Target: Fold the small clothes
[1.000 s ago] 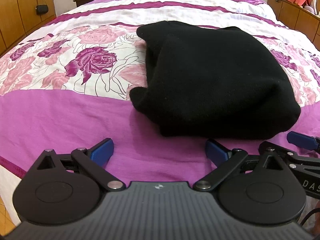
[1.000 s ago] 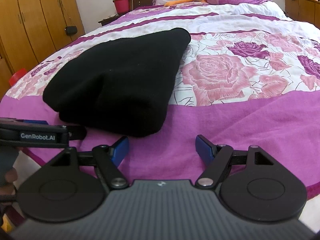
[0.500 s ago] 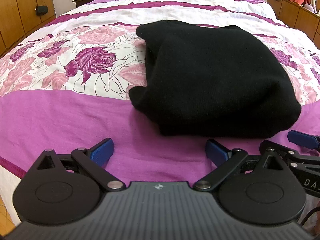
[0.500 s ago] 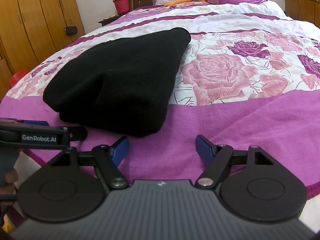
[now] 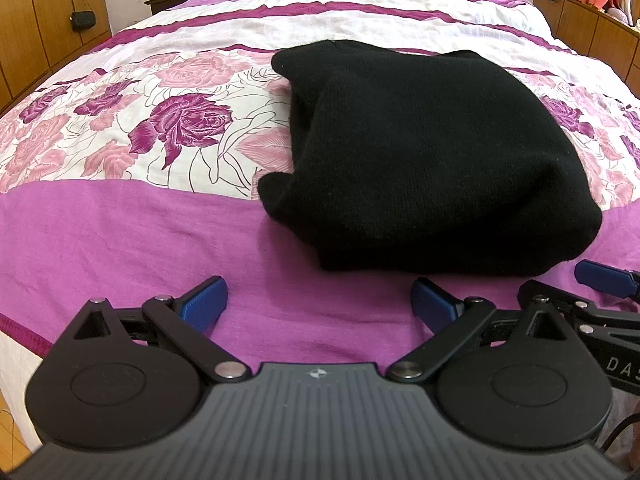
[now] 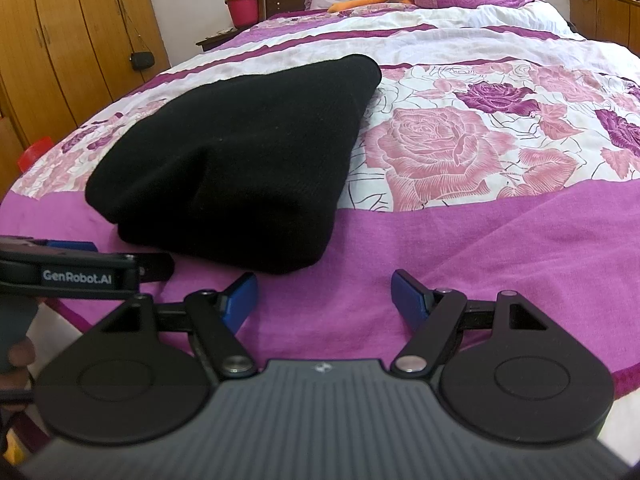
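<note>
A black knit garment [image 5: 420,152] lies folded in a thick bundle on the bed, also in the right wrist view [image 6: 240,168]. My left gripper [image 5: 318,302] is open and empty, low over the purple band just in front of the garment's near edge. My right gripper [image 6: 324,296] is open and empty, just in front of the garment's near right corner. The right gripper's blue fingertip [image 5: 604,278] shows at the far right of the left wrist view, and the left gripper's arm [image 6: 80,272] at the left of the right wrist view.
The bed carries a purple and white rose-print cover [image 5: 168,128]. Pillows and an orange stuffed toy [image 6: 360,2] lie at the headboard. Wooden wardrobes [image 6: 72,40] stand at the left, a pink bucket [image 6: 242,10] on a nightstand. The bed's near edge [image 5: 16,344] is close below me.
</note>
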Demonstrator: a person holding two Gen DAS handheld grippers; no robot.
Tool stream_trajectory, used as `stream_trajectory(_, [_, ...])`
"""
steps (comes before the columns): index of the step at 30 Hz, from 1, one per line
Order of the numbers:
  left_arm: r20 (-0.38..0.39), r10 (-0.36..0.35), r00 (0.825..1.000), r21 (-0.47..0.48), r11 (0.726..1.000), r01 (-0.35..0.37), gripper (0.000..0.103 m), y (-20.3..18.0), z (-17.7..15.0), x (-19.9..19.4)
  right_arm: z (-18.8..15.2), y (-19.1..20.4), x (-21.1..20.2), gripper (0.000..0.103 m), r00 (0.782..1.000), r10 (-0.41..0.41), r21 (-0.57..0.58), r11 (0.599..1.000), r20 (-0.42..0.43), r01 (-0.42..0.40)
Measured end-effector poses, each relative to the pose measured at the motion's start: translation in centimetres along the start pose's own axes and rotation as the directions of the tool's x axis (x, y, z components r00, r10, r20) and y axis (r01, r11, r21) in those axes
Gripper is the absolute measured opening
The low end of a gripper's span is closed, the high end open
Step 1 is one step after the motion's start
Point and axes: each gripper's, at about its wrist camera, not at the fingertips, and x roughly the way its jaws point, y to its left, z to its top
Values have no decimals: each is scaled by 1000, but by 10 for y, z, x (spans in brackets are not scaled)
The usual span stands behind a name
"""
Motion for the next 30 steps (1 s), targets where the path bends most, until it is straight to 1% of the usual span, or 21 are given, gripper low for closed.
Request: stream_trajectory(30, [-1,1,1000,9,1000,-1,100,0,-1,1,0,0,0,75,1000,0,1,1000,0,0])
